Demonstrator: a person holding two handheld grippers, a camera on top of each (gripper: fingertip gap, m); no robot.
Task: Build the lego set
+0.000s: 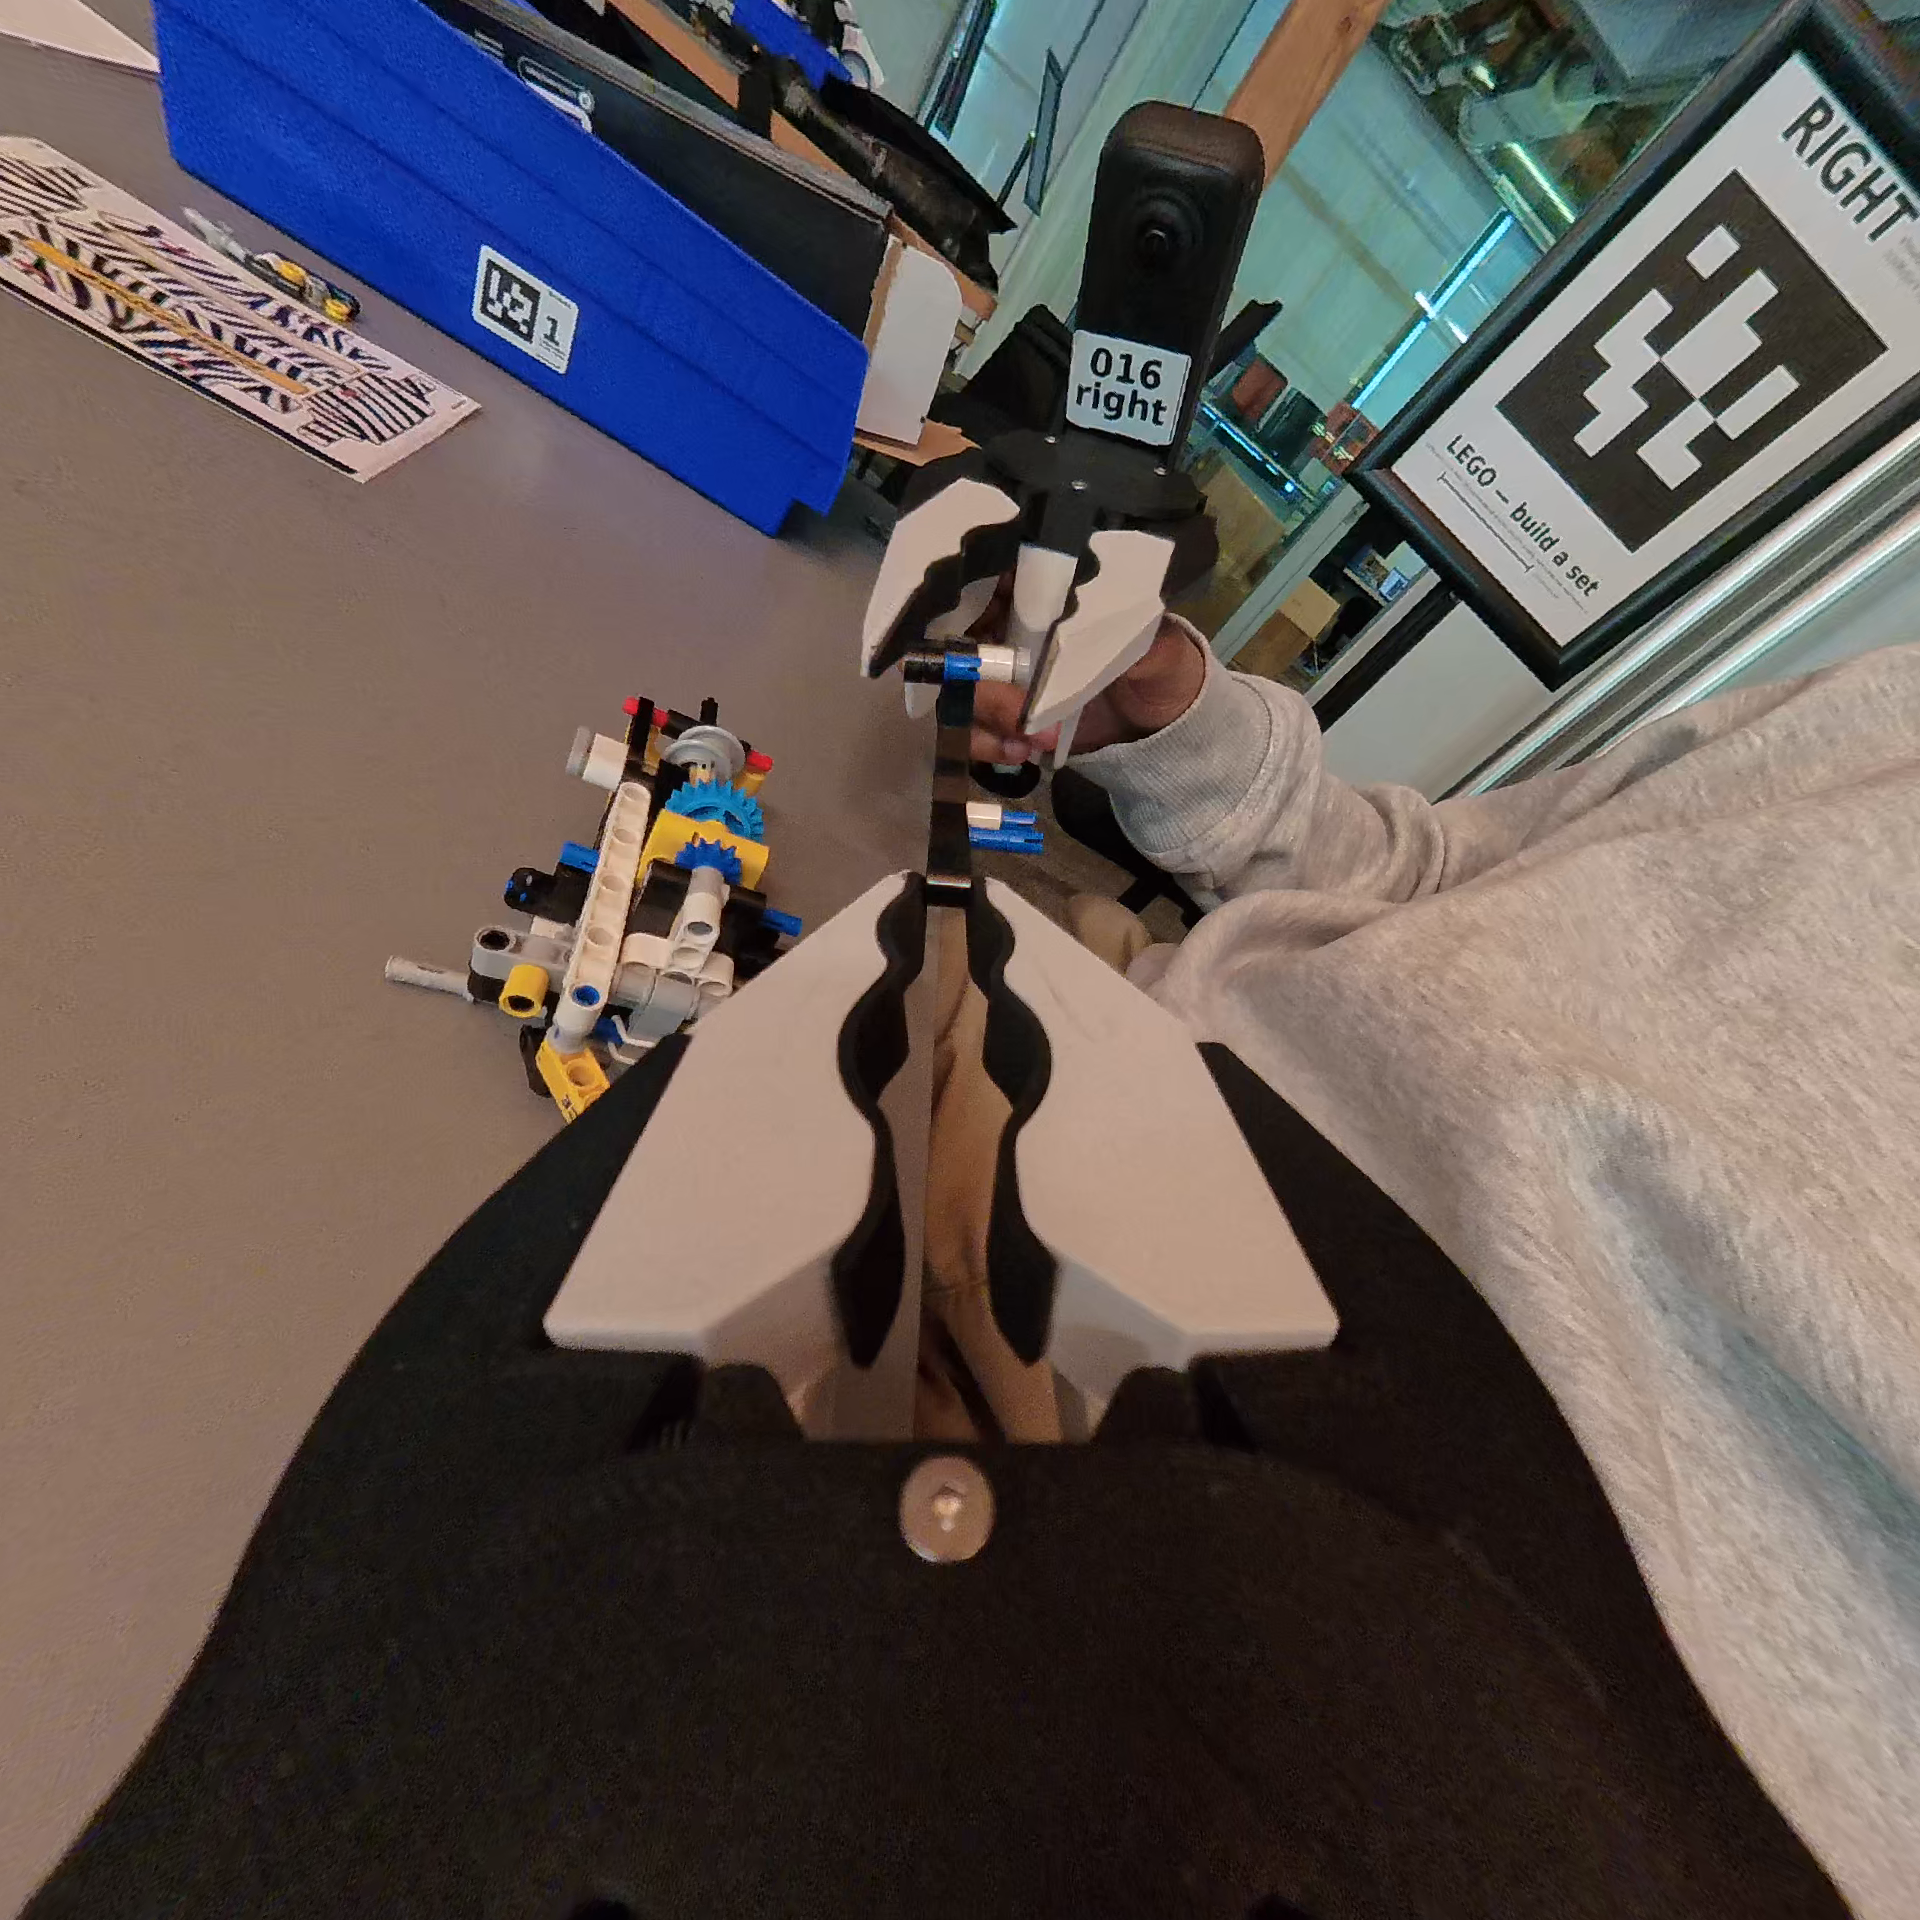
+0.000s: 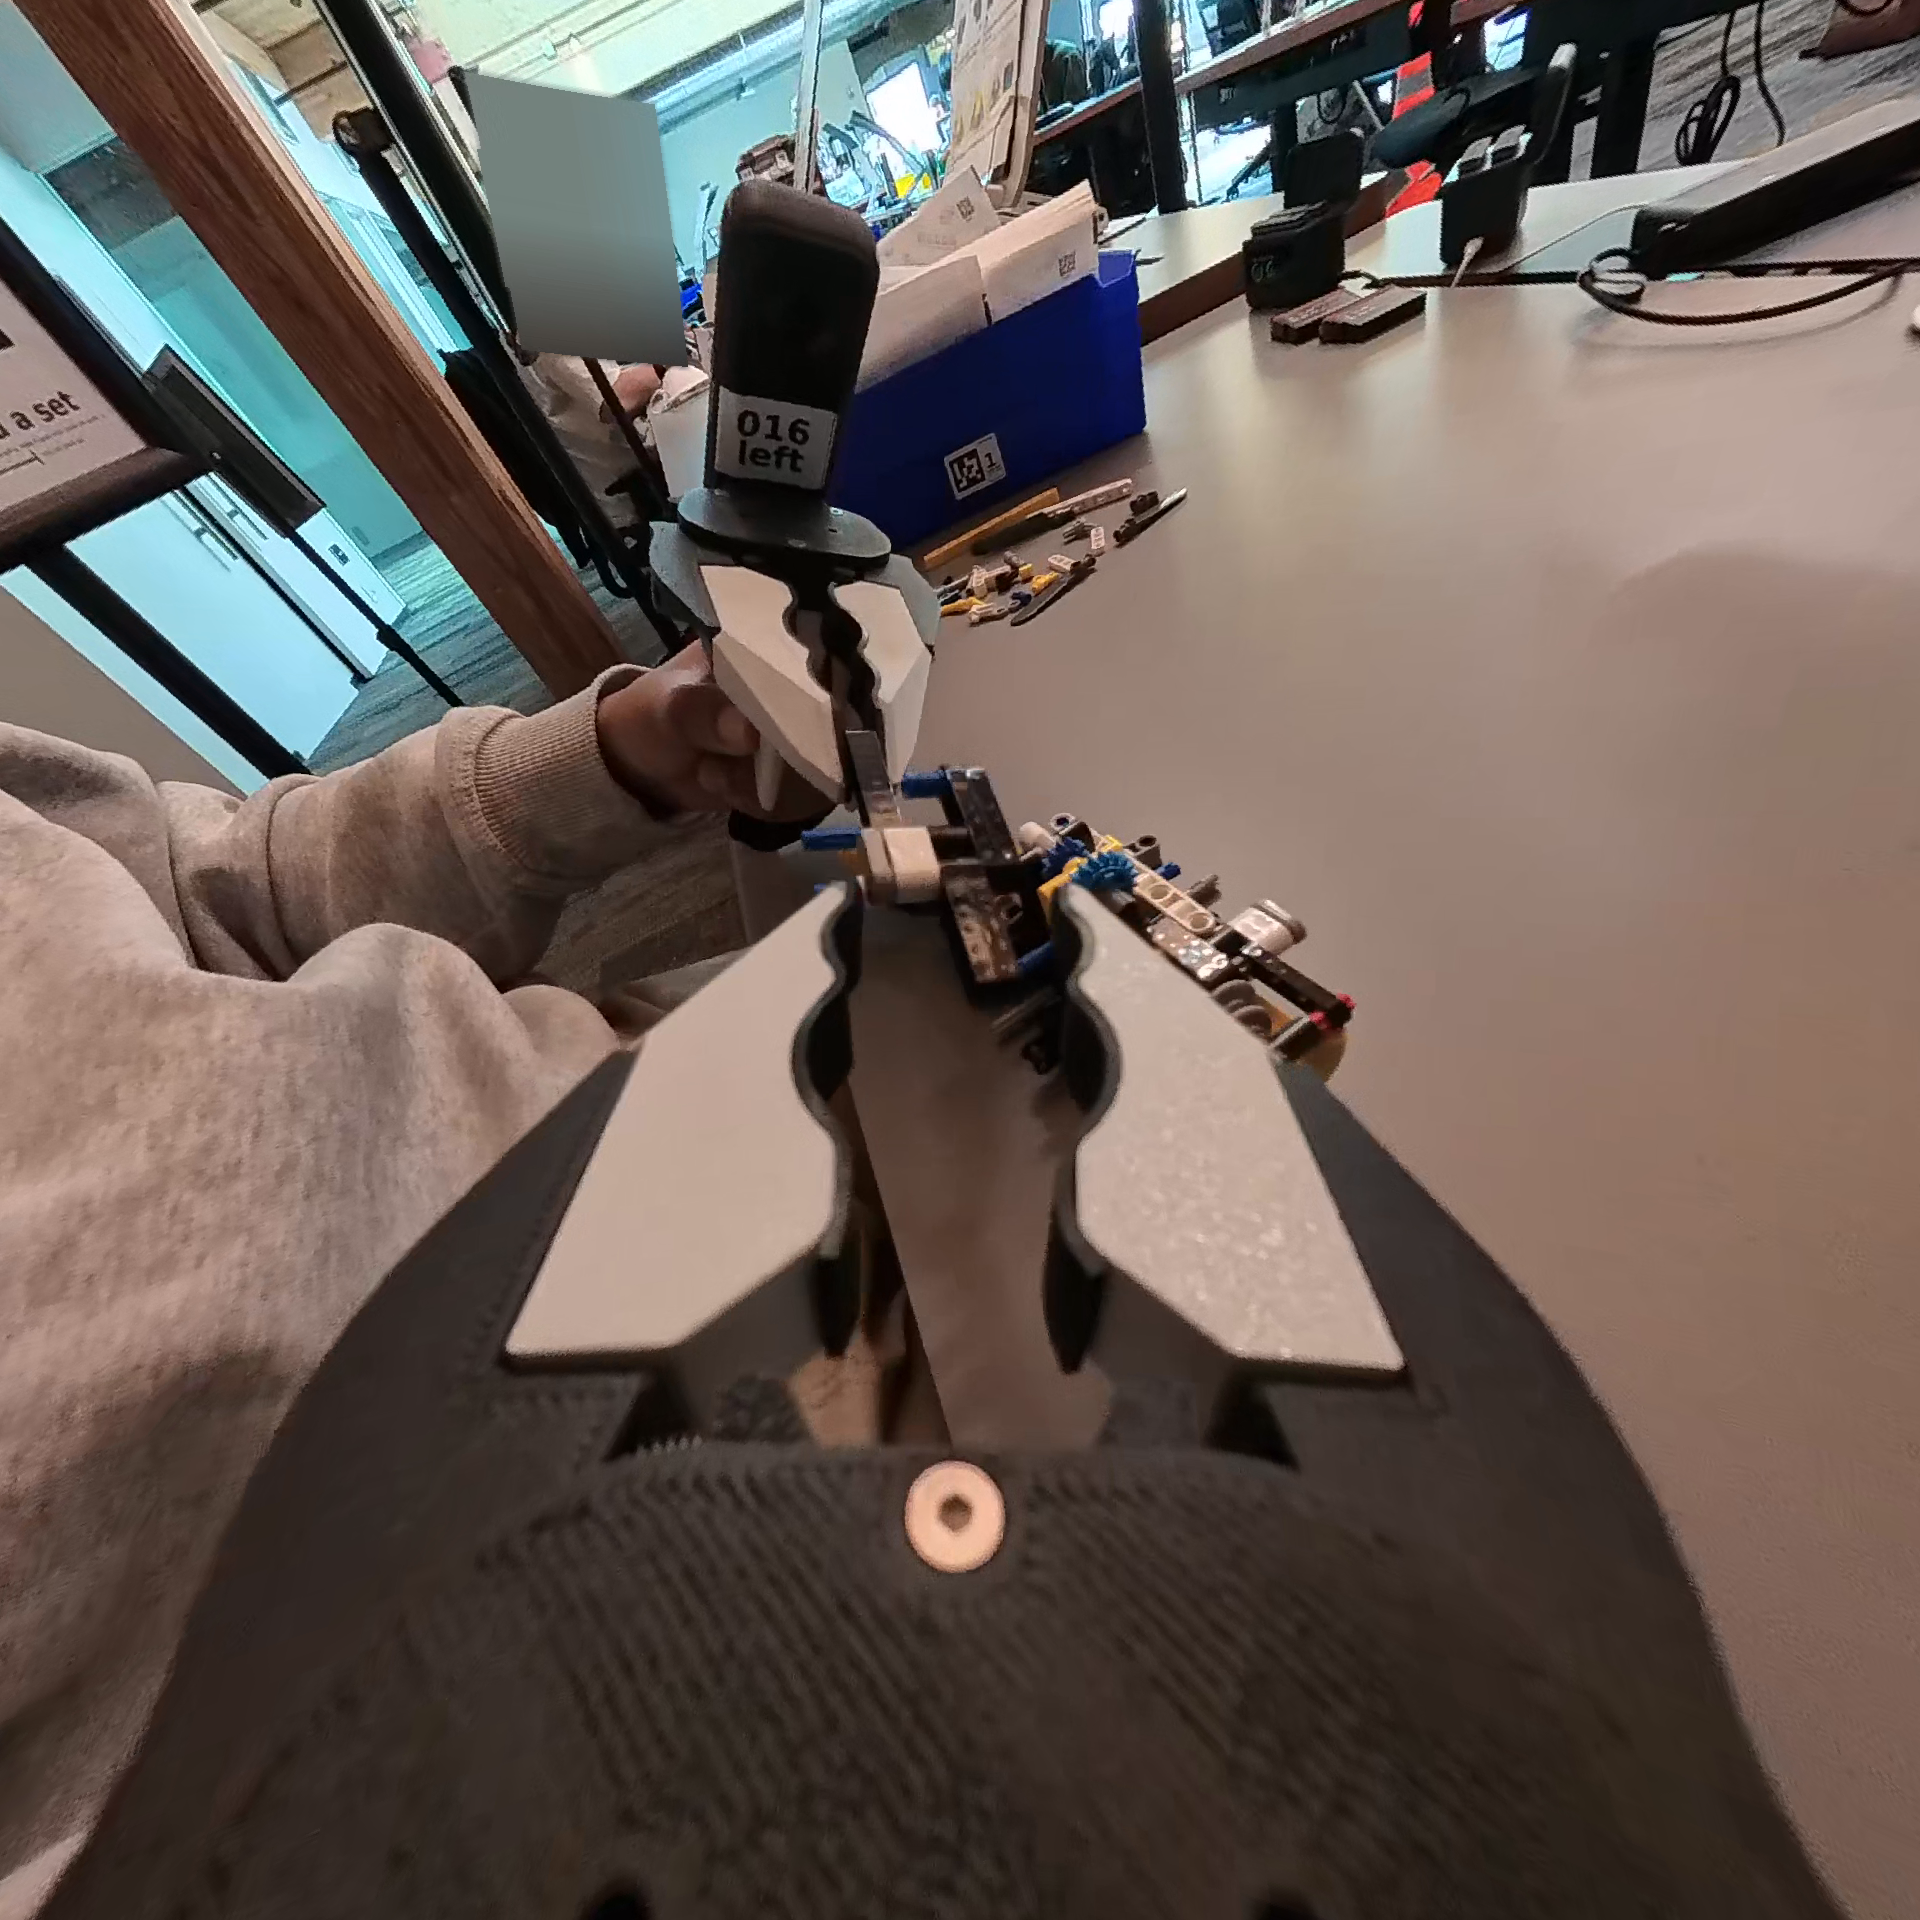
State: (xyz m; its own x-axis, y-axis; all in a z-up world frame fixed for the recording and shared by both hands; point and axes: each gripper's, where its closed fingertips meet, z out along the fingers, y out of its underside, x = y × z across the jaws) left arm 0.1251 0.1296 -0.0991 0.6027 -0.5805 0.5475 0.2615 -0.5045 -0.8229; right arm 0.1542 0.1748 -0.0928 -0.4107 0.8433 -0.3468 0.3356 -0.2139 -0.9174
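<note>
My left gripper [image 1: 945,883] is shut on the lower end of a thin black beam [image 1: 948,790] and holds it upright above the grey table [image 1: 208,727]. A white-and-blue pin [image 1: 982,663] crosses the beam's top end, and a second one [image 1: 1003,826] sticks out lower down. My right gripper [image 1: 961,691] comes from the far side. Its jaws are part-way apart and press on the two ends of the top pin. In the right wrist view my right gripper [image 2: 956,904] brackets the white pin piece [image 2: 904,860], with the left gripper [image 2: 857,769] behind it.
A part-built model [image 1: 634,904] with blue gears and white and yellow parts lies on the table left of the grippers; it also shows in the right wrist view [image 2: 1195,925]. A blue bin [image 1: 520,260] and a sticker sheet [image 1: 208,312] lie farther back. Loose pieces [image 2: 1039,561] lie by the bin. The left gripper's tips are roughly 6 centimetres from the right gripper's.
</note>
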